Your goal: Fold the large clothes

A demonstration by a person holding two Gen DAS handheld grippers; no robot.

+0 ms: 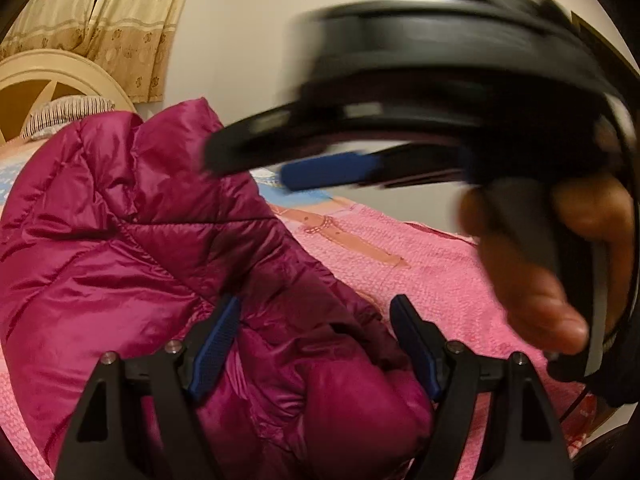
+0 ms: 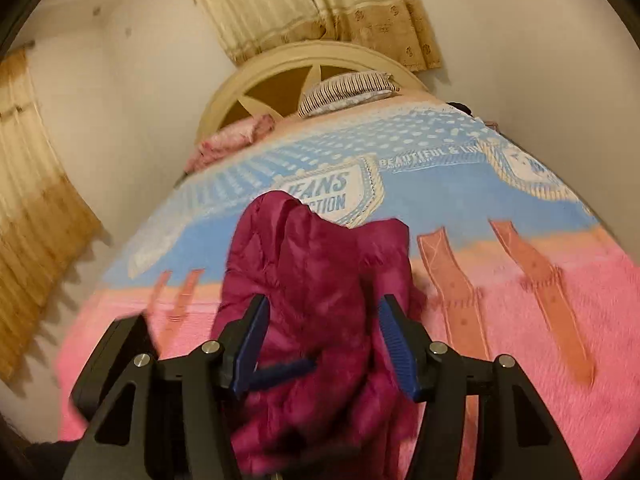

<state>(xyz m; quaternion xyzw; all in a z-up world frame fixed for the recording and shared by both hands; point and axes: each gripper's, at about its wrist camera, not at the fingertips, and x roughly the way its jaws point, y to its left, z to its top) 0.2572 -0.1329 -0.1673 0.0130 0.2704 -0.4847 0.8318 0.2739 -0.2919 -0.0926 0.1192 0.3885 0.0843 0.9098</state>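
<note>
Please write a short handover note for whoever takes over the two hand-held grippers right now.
Left hand-held gripper: open, jaws standing over the magenta puffer jacket, not pinching it.
Right hand-held gripper: open above the jacket, nothing held.
Jacket: bunched in a heap on the pink and blue bedspread.
Done: no neat fold visible.
Left: spread it flat, fold sleeves in, fold the body.

Bedspread (image 2: 420, 200), badge print at 12 o'clock from the view's centre: "JEANS" in white letters, with a partly hidden word ending "CTION" beneath.
Bedspread, banner print at 1 o'clock: "BEAUTIFUL & IN", cut off at the right.
Small line under banner: too blurred to read.
Left wrist view: no readable text.
</note>
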